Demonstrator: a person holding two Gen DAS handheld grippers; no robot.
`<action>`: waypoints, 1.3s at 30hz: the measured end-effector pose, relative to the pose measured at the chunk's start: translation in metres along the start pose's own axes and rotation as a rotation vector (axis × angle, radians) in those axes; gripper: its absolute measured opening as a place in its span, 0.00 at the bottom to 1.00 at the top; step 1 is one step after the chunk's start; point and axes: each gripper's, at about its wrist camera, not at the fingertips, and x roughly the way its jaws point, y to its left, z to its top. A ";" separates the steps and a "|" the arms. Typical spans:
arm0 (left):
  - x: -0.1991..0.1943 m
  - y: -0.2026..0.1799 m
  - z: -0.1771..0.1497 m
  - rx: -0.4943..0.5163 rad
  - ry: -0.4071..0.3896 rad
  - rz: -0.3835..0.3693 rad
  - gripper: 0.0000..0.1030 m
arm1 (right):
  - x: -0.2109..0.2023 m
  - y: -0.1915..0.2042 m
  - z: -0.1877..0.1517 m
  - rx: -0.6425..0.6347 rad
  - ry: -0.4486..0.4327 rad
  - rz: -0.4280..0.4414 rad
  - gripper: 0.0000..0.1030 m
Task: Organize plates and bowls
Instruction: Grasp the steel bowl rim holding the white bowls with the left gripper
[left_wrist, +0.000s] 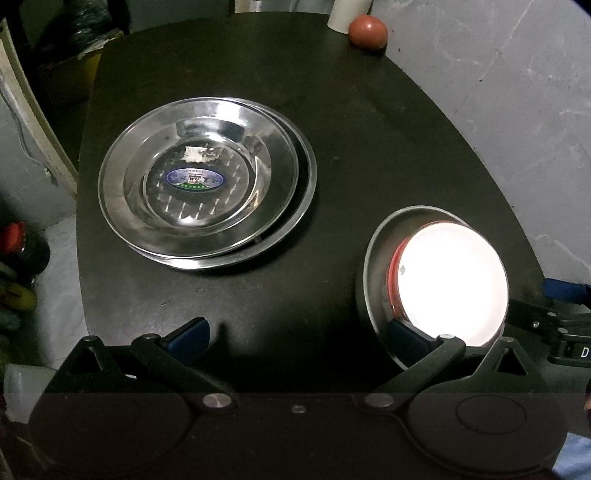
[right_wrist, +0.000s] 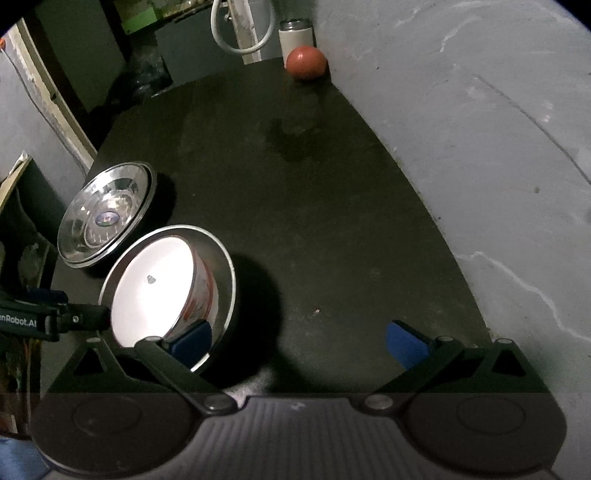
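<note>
From my left claw's camera, my left claw (left_wrist: 299, 336) is spread wide and holds nothing. On the dark, matte counter (left_wrist: 332, 110) sit two shiny steel plates (left_wrist: 207, 192), round and shallow, one nested in the other slightly off centre, with an oval sticker in the middle. To the right a white bowl (left_wrist: 454, 284) with a red outside sits in a steel bowl (left_wrist: 373, 258); one of my pads overlaps that bowl's near rim, though I cannot tell if it touches. A brownish-red ball (left_wrist: 368, 32) rests at the far edge.

From my right claw's camera, my right claw (right_wrist: 299, 343) is also wide open and empty, its left pad at the steel bowl's rim. Plates look stacked, bowls nested; I judge the sorting mostly done, with perhaps only squaring up left.
</note>
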 end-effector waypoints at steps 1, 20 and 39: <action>0.000 0.000 0.001 0.001 0.000 0.000 0.99 | 0.001 0.000 0.001 -0.003 0.005 0.000 1.00; 0.004 -0.005 0.003 0.029 -0.001 0.016 0.98 | 0.015 0.005 0.004 -0.004 0.044 0.007 0.95; -0.005 -0.006 0.006 0.071 -0.053 -0.079 0.58 | 0.004 0.007 0.001 -0.015 0.011 0.131 0.58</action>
